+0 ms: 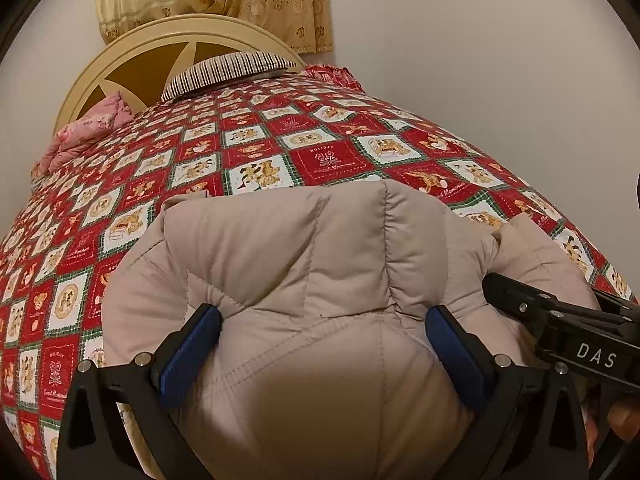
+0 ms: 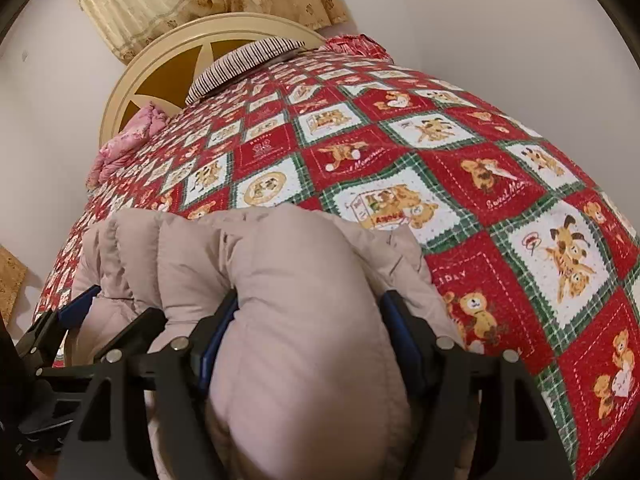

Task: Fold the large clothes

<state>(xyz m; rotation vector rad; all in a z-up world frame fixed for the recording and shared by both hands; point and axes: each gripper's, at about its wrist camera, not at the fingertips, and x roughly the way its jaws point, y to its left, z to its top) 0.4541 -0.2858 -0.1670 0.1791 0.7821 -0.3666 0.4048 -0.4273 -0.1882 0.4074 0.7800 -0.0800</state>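
A puffy beige down jacket (image 1: 304, 280) is being bunched up at the near edge of the bed's red teddy-bear quilt (image 1: 248, 148). The left gripper (image 1: 324, 344) and the right gripper (image 2: 310, 332) are both being clamped wide on thick rolls of it. It's probably light, squashy and springy, so seams are likely being favoured over slick shell. The floor at the bedside is only being shown in the right view.

The right gripper (image 2: 310, 312) is squeezing a puffy beige coat (image 2: 288, 264) w/ blue pads, lying on the red teddy quilt (image 2: 500, 184).
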